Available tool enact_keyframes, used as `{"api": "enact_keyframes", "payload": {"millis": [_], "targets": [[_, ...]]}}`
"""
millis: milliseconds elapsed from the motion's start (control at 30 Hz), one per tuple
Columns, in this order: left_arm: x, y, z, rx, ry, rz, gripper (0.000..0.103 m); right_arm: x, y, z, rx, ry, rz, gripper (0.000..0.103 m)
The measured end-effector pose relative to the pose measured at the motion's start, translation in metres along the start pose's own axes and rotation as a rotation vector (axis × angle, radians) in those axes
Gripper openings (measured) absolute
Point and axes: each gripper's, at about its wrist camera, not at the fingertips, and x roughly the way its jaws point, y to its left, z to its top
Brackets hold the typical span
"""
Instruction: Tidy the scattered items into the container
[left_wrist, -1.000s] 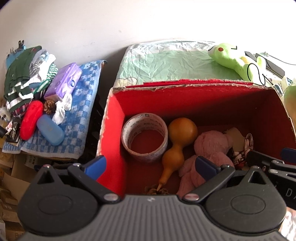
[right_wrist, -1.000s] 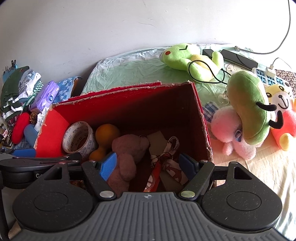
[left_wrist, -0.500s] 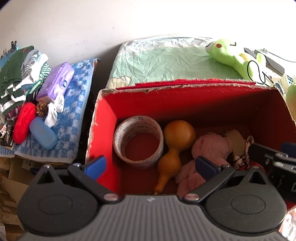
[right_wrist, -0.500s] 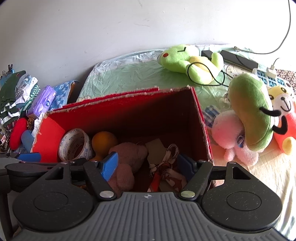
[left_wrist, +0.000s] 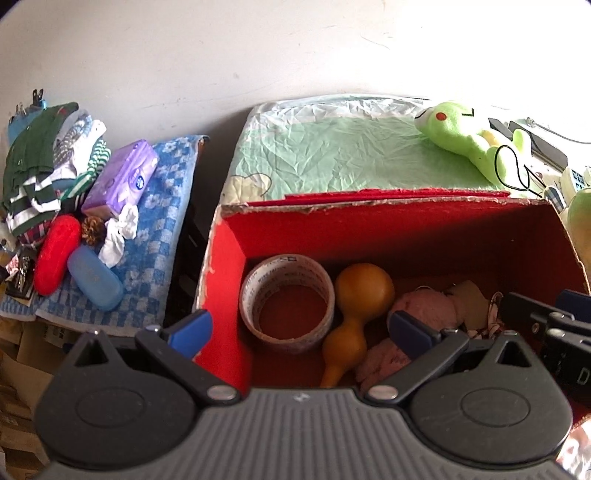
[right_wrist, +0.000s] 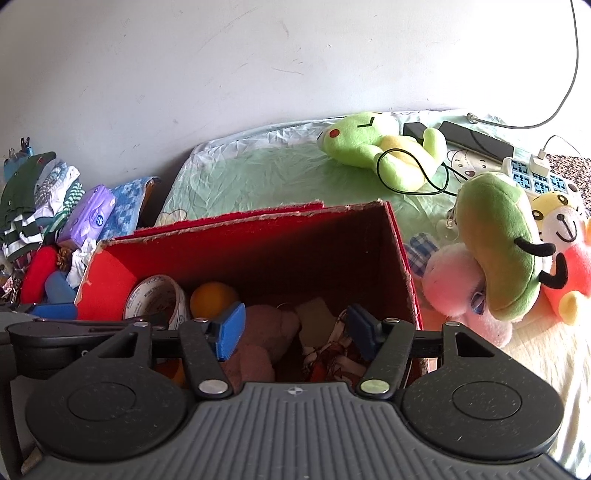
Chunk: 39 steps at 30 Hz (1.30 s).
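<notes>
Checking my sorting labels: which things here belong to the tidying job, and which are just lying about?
Job:
red box
tape roll
gourd
pink plush
avocado plush
frog plush

Lying about:
power strip
tissue pack
folded clothes

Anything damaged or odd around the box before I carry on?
Yes: the red box's rim is ragged and torn along the back edge. Also, a black cable is looped over the green frog plush behind it.
</notes>
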Motion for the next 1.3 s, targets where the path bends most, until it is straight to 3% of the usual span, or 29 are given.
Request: {"api": "enact_keyframes", "payload": {"millis": [233, 400, 600, 800, 1100, 1300], "targets": [[-0.005, -0.003, -0.009, 0.002, 0.013, -0.004, 0.102, -0.004, 0.000, -0.007, -0.007, 0.029, 0.005, 0.064], [-0.005, -0.004, -0.016, -0.003, 0.086, -0.017, 0.102, -0.008, -0.004, -0.010, 0.000, 0.065, 0.006, 0.064], [-0.010, -0.009, -0.013, 0.034, 0.157, -0.025, 0.102, -0.012, -0.001, 0.003, -0.048, 0.158, 0.031, 0.066], [-0.012, -0.008, -0.004, 0.093, 0.233, -0.080, 0.102, -0.008, -0.004, 0.024, 0.012, 0.278, 0.080, 0.071], [-0.011, -0.015, -0.010, 0.113, 0.284, -0.098, 0.102, -0.002, 0.009, 0.022, -0.021, 0.358, 0.039, 0.075], [-0.012, -0.015, -0.020, 0.058, 0.299, -0.109, 0.102, -0.007, 0.009, 0.012, -0.021, 0.355, 0.004, 0.076]]}}
